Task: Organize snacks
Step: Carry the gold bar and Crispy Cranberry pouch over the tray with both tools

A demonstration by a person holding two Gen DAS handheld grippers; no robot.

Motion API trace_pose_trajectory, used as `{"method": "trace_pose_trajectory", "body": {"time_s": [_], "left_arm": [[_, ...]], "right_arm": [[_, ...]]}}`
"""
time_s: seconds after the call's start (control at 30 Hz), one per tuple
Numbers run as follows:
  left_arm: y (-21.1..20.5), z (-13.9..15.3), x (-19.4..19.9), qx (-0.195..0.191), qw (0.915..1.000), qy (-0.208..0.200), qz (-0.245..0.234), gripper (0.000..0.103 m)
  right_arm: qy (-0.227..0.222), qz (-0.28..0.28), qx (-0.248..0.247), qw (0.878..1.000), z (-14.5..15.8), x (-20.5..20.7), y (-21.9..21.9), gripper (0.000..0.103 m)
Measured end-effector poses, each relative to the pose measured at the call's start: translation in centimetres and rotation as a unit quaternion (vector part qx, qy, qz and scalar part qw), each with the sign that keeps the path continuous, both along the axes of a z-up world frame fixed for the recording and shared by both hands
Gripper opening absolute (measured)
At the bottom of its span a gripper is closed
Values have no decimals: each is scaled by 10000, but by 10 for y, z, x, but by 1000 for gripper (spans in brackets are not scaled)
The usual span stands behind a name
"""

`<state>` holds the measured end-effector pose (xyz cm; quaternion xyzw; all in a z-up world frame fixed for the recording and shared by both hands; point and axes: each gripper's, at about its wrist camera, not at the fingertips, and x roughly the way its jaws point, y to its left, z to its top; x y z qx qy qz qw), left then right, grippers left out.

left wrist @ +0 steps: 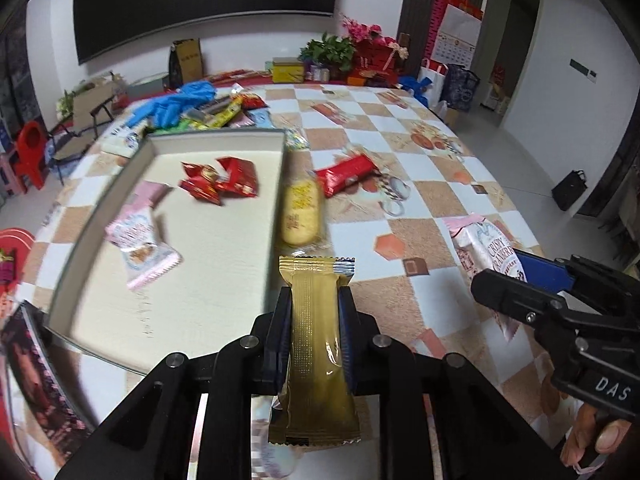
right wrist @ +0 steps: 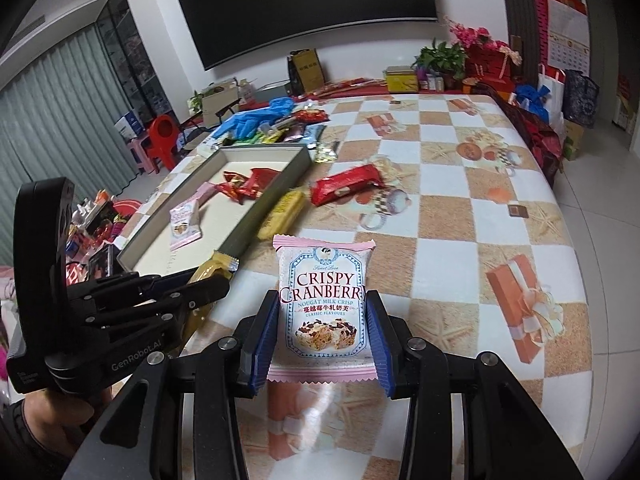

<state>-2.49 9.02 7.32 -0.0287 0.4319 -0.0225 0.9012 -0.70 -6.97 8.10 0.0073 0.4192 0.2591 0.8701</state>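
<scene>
Tray (left wrist: 216,136) wall stands just left of the left gripper (left wrist: 314,304), clenched on a gold bar (left wrist: 316,340); right gripper (right wrist: 324,320) grasps a cranberry pack (right wrist: 324,304) above bare checkered table (right wrist: 460,248).

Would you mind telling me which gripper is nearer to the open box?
Left. The left gripper holds its gold packet just beside the box wall; the right gripper, holding the cranberry packet, is farther out over the tablecloth.

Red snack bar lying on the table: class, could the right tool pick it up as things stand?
Probably not yet. The right tool is shut on the Crispy Cranberry packet, so it is occupied. The path across the table to the red snack bar looks unobstructed.
</scene>
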Motion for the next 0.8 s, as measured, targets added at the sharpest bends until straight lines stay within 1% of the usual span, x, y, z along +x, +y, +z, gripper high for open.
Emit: {"method": "trace_pose_trajectory", "body": {"time_s": [0.1,0.33,0.57,0.8], "left_arm": [[10,4,0,116,9998,-63,145,23],[44,6,1,86,9988,-116,475,23],[74,6,2,-77,9972,-124,731,23],[97,3,5,-226,9956,-88,910,23]], "right_arm": [[-43,181,-25,9998,5,2,16,43],[-185,482,-171,9985,17,6,53,43],[-307,687,-280,9968,25,11,89,43],[-332,799,-368,9956,26,15,112,43]]}}
